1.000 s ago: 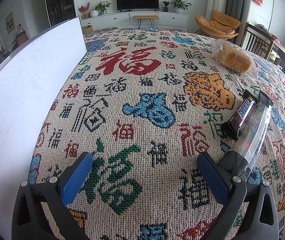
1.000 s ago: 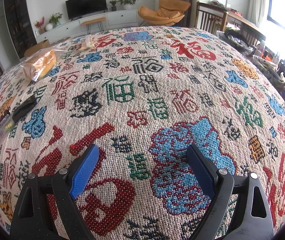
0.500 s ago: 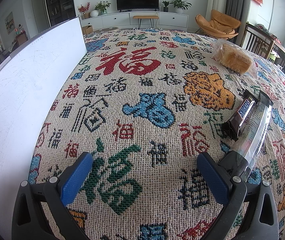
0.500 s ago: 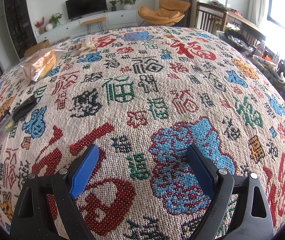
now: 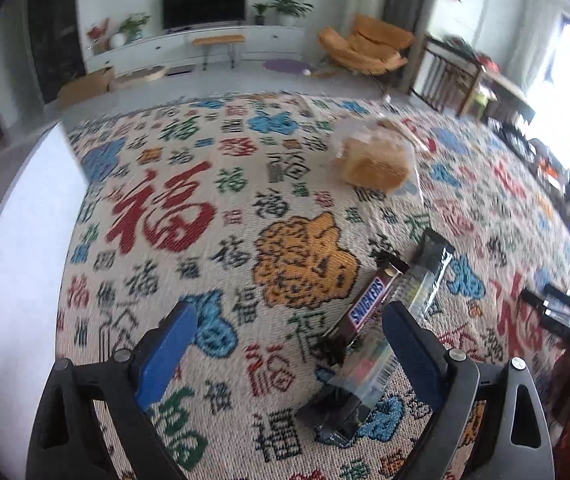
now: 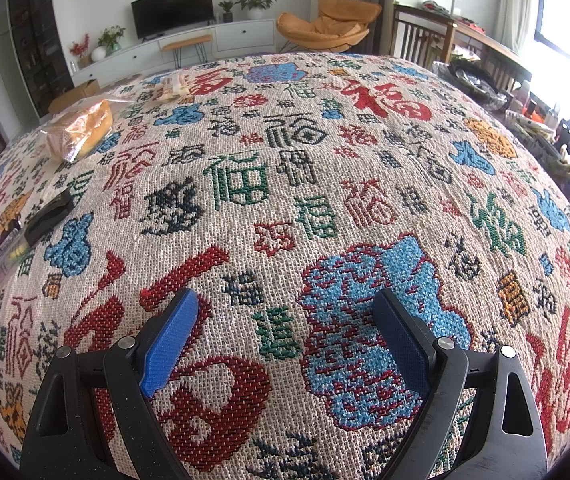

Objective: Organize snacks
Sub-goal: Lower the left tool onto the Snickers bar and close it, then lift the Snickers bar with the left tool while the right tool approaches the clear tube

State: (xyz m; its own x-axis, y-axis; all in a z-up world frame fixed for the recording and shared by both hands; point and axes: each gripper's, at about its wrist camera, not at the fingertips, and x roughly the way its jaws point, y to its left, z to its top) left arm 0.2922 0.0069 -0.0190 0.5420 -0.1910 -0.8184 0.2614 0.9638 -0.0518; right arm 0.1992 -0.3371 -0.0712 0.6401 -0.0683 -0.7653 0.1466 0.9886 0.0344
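While my left tongs [image 5: 285, 344], narrowing but empty, near the chocolate bar [image 5: 369, 304], they could snag the clear packet [image 5: 369, 364]; right tongs [image 6: 285, 336] gape empty.

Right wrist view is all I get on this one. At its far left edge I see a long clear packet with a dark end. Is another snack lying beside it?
Observer: Yes. A Snickers bar lies along the clear packet on its left side, right up against it.
Operator: Is the left gripper holding either of them?
Observer: No. The left gripper is open above them. Its jaws have just been closing a little. The bar's near end shows between the fingers, but neither pad presses on it.
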